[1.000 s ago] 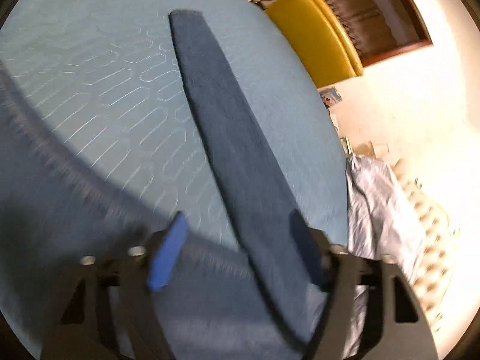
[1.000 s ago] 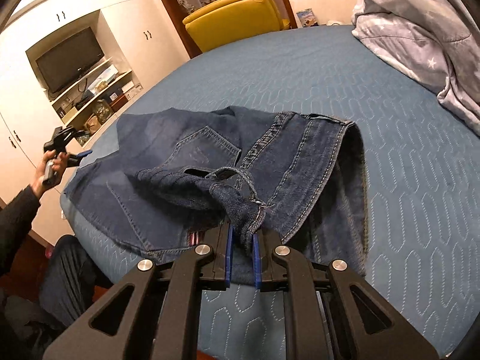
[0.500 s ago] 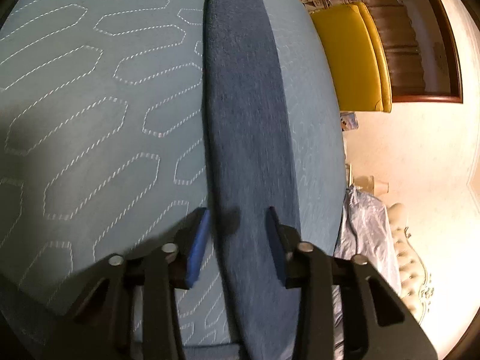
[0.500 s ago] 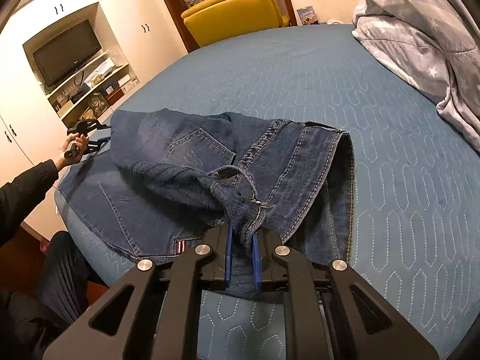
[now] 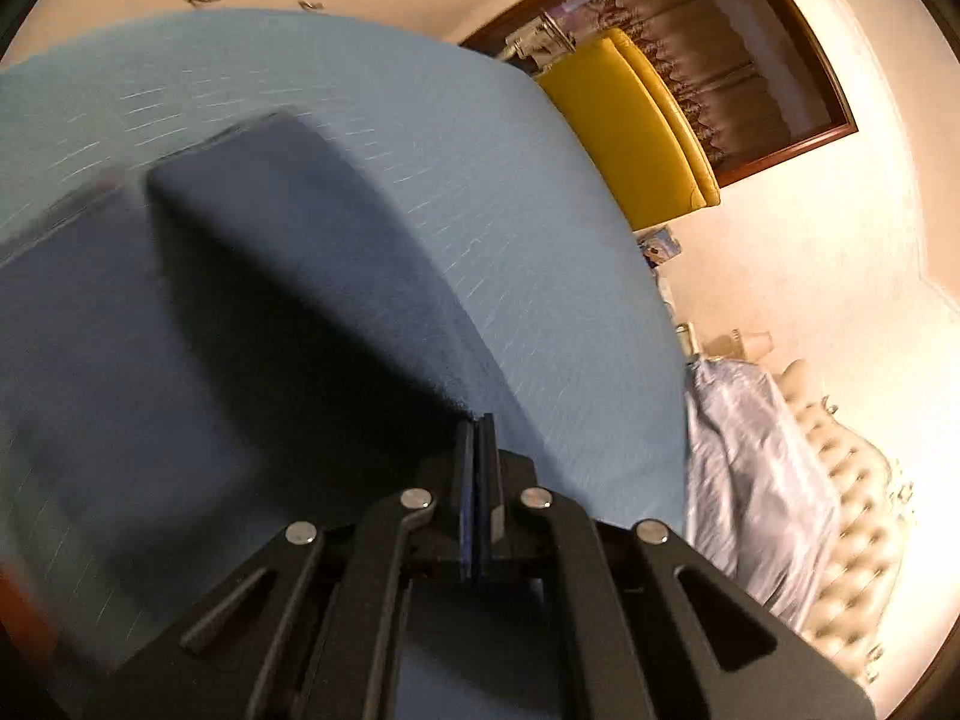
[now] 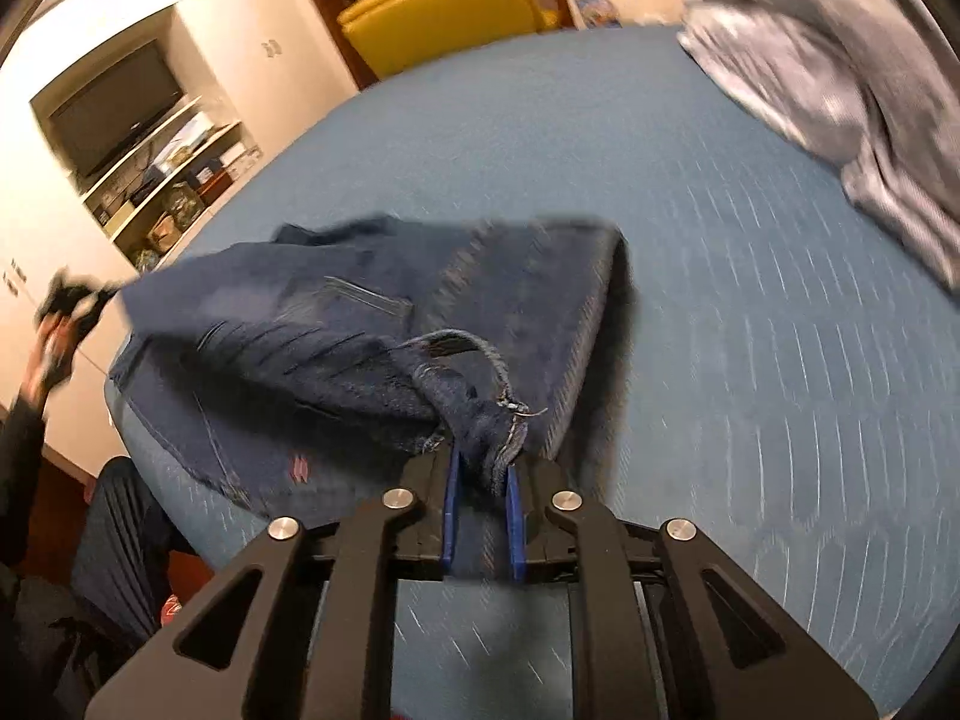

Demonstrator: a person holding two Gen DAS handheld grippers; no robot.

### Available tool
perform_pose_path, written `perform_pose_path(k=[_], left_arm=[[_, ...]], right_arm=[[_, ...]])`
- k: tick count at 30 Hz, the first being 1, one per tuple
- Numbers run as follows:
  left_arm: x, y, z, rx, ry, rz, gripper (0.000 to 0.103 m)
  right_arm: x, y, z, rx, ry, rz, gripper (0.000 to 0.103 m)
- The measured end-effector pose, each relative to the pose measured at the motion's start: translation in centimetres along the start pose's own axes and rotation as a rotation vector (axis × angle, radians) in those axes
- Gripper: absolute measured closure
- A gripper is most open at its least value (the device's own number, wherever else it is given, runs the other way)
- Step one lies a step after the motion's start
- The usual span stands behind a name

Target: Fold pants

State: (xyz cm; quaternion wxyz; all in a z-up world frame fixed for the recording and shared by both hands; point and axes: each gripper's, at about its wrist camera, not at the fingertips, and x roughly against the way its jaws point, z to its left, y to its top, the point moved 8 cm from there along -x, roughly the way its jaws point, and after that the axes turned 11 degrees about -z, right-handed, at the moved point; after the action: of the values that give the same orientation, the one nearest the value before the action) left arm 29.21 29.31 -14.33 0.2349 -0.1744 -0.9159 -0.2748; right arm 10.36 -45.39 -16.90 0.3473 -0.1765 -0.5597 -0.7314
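Denim pants (image 6: 384, 324) near the bed (image 6: 750, 312) edge, both claws, left claw (image 5: 478, 420) and right claw (image 6: 483, 462), clenching them.

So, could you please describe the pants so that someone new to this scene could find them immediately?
Look at the large bed with the blue quilted cover. Near its front left corner lies a heap of dark blue denim, the pants, with the waistband bunched up in the right tool. They are the only dark denim there; the grey blanket at the far right is pale and shiny.
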Motion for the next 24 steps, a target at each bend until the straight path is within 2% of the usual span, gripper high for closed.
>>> perform_pose_path(k=[1, 2, 4, 5, 8, 11, 14, 19, 21, 22, 23, 24], left_arm=[[1.5, -1.6, 1.6, 0.001, 0.02, 0.001, 0.102], [2.2, -2.8, 3.2, -0.003, 0.044, 0.011, 0.102], [2.1, -5.4, 6.9, 0.042, 0.081, 0.057, 0.102], [2.3, -6.0, 8.1, 0.055, 0.088, 0.062, 0.102], [2.5, -6.9, 9.1, 0.078, 0.052, 0.057, 0.102], [2.5, -6.6, 8.8, 0.07, 0.037, 0.053, 0.102], [2.9, -6.3, 8.8, 0.068, 0.021, 0.052, 0.102], [3.3, -6.2, 10.0, 0.105, 0.003, 0.057, 0.102], [3.3, -6.4, 10.4, 0.113, -0.009, 0.059, 0.102], [3.2, -6.3, 10.6, 0.12, -0.012, 0.059, 0.102], [3.2, -6.3, 10.7, 0.125, -0.014, 0.059, 0.102], [3.2, -6.3, 10.8, 0.133, -0.017, 0.058, 0.102]], right_arm=[[0.1, -0.7, -0.7, -0.025, -0.015, 0.009, 0.081], [0.4, -1.4, -1.5, -0.072, -0.034, 0.012, 0.063], [1.5, -2.7, -3.2, -0.194, -0.085, -0.007, 0.046], [2.1, -3.0, -3.7, -0.238, -0.101, -0.02, 0.044], [4.3, -4.7, -4.2, -0.408, -0.119, -0.049, 0.044], [5.1, -4.9, -2.1, -0.494, -0.047, -0.086, 0.044], [3.6, -4.9, 0.3, -0.534, -0.013, -0.064, 0.044], [-0.1, -4.7, 0.9, -0.578, -0.059, -0.021, 0.046], [-0.7, -4.7, 0.6, -0.56, -0.103, -0.021, 0.059], [-0.8, -4.9, 0.4, -0.547, -0.138, -0.015, 0.075], [-0.8, -4.8, 0.3, -0.549, -0.137, -0.018, 0.083], [-0.6, -4.5, 0.4, -0.548, -0.126, -0.029, 0.086]])
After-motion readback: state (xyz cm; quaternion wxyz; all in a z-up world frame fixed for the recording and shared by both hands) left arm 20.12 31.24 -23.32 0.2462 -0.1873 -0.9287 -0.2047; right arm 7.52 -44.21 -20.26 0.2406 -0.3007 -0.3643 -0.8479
